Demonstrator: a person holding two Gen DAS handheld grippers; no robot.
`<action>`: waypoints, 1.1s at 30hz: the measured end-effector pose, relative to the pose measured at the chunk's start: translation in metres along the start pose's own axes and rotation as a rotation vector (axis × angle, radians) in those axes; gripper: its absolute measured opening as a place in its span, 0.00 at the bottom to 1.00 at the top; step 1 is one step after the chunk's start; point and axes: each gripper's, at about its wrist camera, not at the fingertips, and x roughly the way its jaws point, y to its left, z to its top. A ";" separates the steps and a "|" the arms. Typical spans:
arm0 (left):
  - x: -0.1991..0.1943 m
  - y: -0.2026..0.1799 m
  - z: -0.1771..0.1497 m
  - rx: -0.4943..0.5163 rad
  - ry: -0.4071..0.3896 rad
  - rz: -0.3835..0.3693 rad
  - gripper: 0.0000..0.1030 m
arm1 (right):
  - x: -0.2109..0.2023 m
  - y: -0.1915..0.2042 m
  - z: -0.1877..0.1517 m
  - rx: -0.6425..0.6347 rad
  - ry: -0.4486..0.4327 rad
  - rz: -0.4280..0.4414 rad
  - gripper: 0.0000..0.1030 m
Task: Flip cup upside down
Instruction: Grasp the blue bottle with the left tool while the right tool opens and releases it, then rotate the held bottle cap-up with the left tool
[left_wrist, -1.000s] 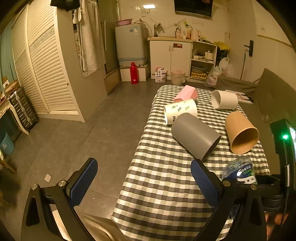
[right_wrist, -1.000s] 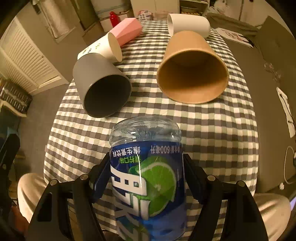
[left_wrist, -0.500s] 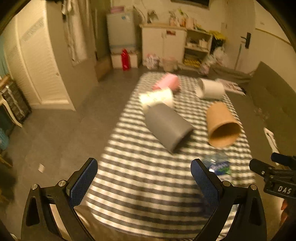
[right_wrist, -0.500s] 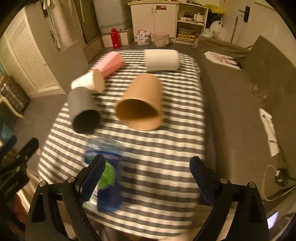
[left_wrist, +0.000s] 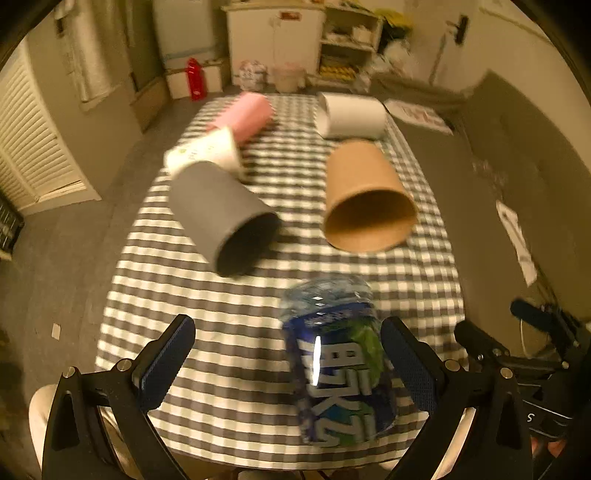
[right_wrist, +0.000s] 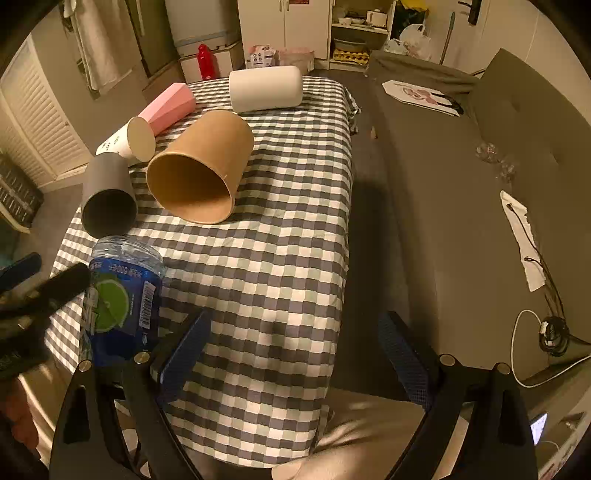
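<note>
A clear plastic cup with a blue lime label (left_wrist: 336, 362) stands near the table's front edge, its print upside down and its rounded closed end up. My left gripper (left_wrist: 288, 365) is open around it, and the cup is close to the right finger without clear contact. In the right wrist view the same cup (right_wrist: 122, 295) is left of my right gripper (right_wrist: 293, 349), which is open and holds nothing. The left view is blurred.
On the checked tablecloth (right_wrist: 280, 236) lie a grey cup (left_wrist: 221, 214), a brown paper cup (left_wrist: 365, 199), a leaf-print white cup (left_wrist: 207, 151), a pink cup (left_wrist: 243, 114) and a white cup (left_wrist: 351, 114). A grey sofa (right_wrist: 461, 206) runs along the right. A person's legs show below the table edge.
My right gripper let go of the blue-label cup and drew back to the right. My left gripper swung right, and the cup is now between its open fingers.
</note>
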 end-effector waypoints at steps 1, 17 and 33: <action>0.004 -0.005 0.001 0.016 0.014 0.001 1.00 | 0.002 0.000 0.000 0.001 0.002 -0.002 0.90; 0.034 -0.019 0.006 0.104 0.137 -0.081 0.76 | 0.025 -0.018 -0.002 0.043 0.051 -0.052 0.90; 0.001 -0.020 0.019 0.141 -0.249 0.050 0.74 | 0.027 -0.018 -0.002 0.049 0.049 -0.084 0.90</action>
